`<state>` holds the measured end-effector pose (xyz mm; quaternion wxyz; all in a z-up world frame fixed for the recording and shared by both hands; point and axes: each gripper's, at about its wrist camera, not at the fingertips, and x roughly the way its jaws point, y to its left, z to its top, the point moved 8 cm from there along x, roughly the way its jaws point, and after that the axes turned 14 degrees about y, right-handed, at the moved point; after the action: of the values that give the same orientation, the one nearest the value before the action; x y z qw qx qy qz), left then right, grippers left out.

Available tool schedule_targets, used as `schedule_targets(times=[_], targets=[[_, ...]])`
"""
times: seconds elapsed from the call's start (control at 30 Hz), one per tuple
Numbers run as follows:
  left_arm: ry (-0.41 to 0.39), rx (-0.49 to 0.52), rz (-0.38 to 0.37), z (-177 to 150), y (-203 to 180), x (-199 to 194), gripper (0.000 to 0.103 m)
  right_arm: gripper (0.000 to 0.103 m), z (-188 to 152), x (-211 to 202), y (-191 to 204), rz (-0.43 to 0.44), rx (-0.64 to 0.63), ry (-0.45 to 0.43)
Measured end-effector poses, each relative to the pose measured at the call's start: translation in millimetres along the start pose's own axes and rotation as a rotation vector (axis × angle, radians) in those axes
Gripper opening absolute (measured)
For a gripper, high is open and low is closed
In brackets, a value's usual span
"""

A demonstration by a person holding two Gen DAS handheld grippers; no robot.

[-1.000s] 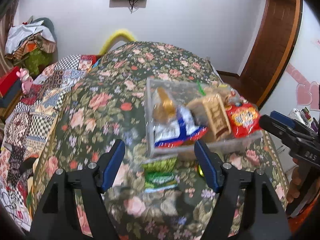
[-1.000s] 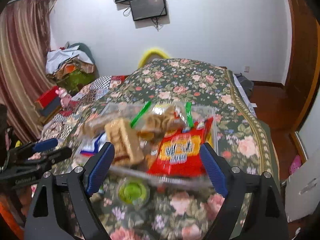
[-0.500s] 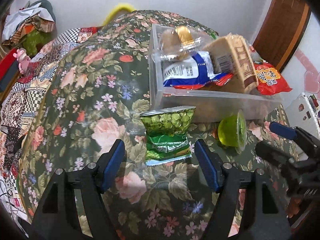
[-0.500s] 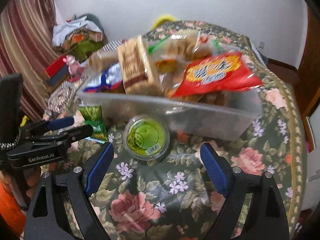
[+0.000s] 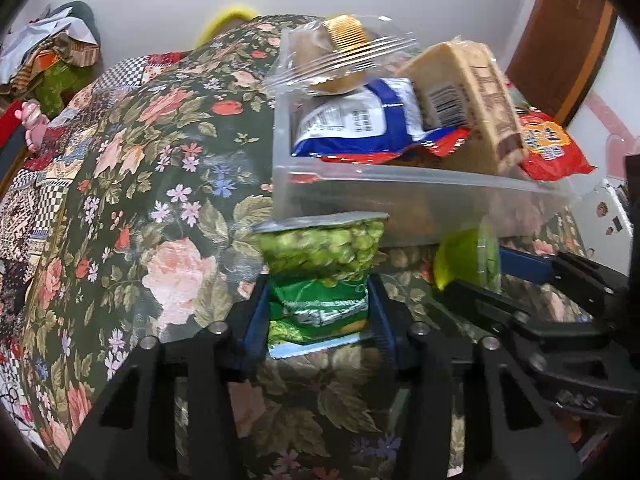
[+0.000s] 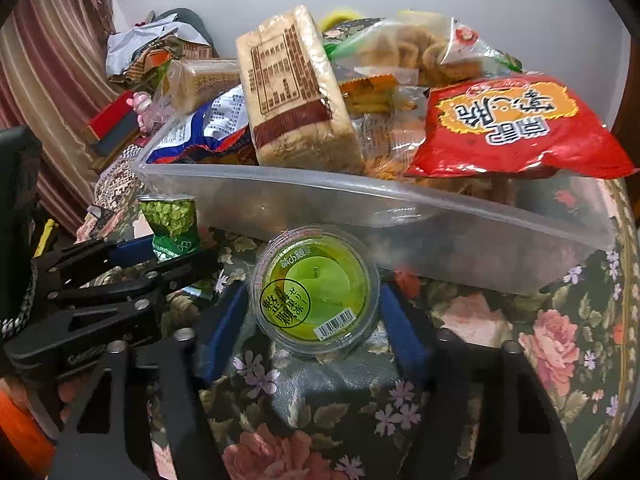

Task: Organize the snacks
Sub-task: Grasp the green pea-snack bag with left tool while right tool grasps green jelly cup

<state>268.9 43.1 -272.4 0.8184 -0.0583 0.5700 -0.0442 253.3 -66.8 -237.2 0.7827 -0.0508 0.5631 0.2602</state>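
Both grippers have dropped toward the floral tablecloth [image 5: 168, 184] and narrowed since half a second ago. Between the blue pads of the left gripper [image 5: 318, 314] sits the green pea packet [image 5: 320, 272], its lower printed half squeezed by both pads, so the jaws are clenched on it; its upper clear half juts forward past the fingertips, leaning on the clear plastic bin [image 5: 400, 196] just ahead. The right gripper [image 6: 316, 324] straddles the green jelly cup [image 6: 316, 288], a pad beside each edge of its rim, though I cannot tell whether they press on it. That cup stands tilted on the cloth, lid facing the camera, just short of the bin's near wall. Beyond both jaws the bin is heaped with a tan wafer pack [image 6: 292, 96], a blue-and-white bag [image 5: 360, 124] and a red chip bag [image 6: 516, 128].
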Motion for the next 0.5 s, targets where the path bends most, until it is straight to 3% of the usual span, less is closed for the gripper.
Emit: schedule_targets(times=[0.5], targets=[[-0.104, 0.024, -0.016, -12.7, -14.5, -60.7, 0.044, 0.055, -25.2, -34.8, 2.3, 0.023, -0.016, -0.063]])
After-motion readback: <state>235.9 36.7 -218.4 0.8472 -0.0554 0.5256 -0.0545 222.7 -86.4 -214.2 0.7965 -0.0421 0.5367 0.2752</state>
